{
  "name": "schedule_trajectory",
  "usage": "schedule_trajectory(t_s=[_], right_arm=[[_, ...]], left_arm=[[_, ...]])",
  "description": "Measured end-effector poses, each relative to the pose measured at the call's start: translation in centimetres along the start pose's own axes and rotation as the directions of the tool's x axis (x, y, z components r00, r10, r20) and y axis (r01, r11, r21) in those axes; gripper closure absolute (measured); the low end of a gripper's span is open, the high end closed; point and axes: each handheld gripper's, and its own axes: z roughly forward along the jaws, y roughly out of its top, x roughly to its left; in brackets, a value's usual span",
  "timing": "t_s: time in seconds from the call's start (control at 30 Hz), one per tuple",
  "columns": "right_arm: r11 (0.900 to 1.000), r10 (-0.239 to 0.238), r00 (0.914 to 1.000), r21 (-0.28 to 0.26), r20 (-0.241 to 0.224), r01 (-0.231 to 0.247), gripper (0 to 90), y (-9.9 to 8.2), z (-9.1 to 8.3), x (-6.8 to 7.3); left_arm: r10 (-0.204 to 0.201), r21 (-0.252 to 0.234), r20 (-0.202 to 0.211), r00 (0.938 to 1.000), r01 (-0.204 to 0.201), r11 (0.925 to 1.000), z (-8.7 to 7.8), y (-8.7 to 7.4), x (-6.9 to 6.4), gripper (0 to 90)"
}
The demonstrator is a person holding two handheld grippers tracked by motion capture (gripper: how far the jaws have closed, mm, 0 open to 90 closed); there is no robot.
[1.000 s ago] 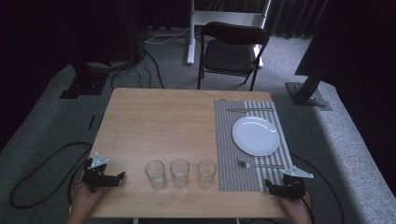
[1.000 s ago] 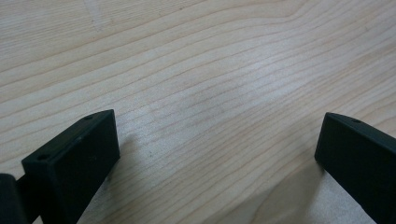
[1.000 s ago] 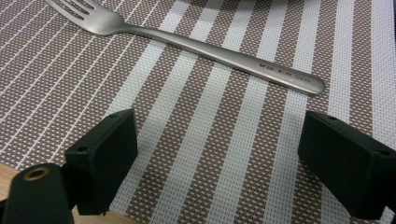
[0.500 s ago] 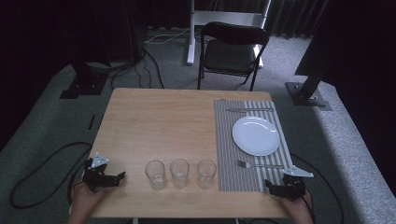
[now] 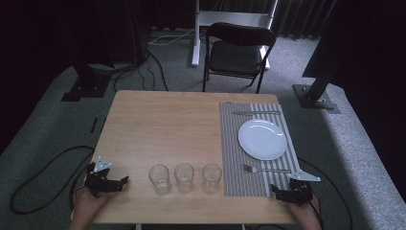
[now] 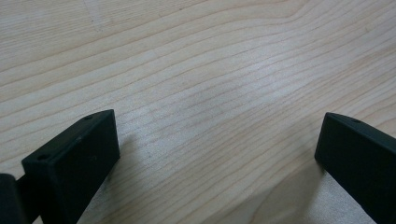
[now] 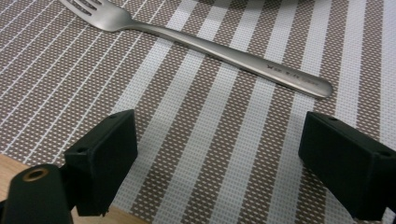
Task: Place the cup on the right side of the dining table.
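Three clear glasses (image 5: pixel 184 178) stand in a row near the table's front edge. Right of them lies a striped placemat (image 5: pixel 232 143) with a white plate (image 5: pixel 262 139), a knife (image 5: pixel 256 113) behind it and a fork (image 5: pixel 265 169) in front. My left gripper (image 5: pixel 123 181) rests at the front left corner, open over bare wood (image 6: pixel 210 107). My right gripper (image 5: pixel 275 190) sits at the placemat's front right corner, open, its jaws wide apart over the stripes (image 7: pixel 219 154), with the fork's handle (image 7: pixel 243 63) just beyond them.
The wooden table (image 5: pixel 163 124) has free room across its left and middle. Behind it stands a black folding chair (image 5: pixel 237 52). Cables (image 5: pixel 43 167) trail over the grey carpet at the left, and stand bases (image 5: pixel 313 98) sit at both back corners.
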Motion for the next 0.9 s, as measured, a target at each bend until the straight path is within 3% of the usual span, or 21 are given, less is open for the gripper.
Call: schedule_trajectory(t_s=[0.2,0.4,0.9], right_arm=[[0.9992,-0.039,0.999,-0.006,-0.021,0.039,11.3,-0.1,-0.2,0.5],[0.9996,-0.027,0.9975,0.001,-0.065,0.027,11.3,0.1,-0.4,0.6],[0.9975,-0.071,0.9887,-0.012,-0.132,0.07,12.9,1.4,-1.5,1.8]], left_arm=[[0.0,0.0,0.0,1.0,0.0,1.0,0.0,0.0,0.0,0.1],[0.0,0.0,0.0,1.0,0.0,1.0,0.0,0.0,0.0,0.2],[0.0,0.0,0.0,1.0,0.0,1.0,0.0,0.0,0.0,0.1]])
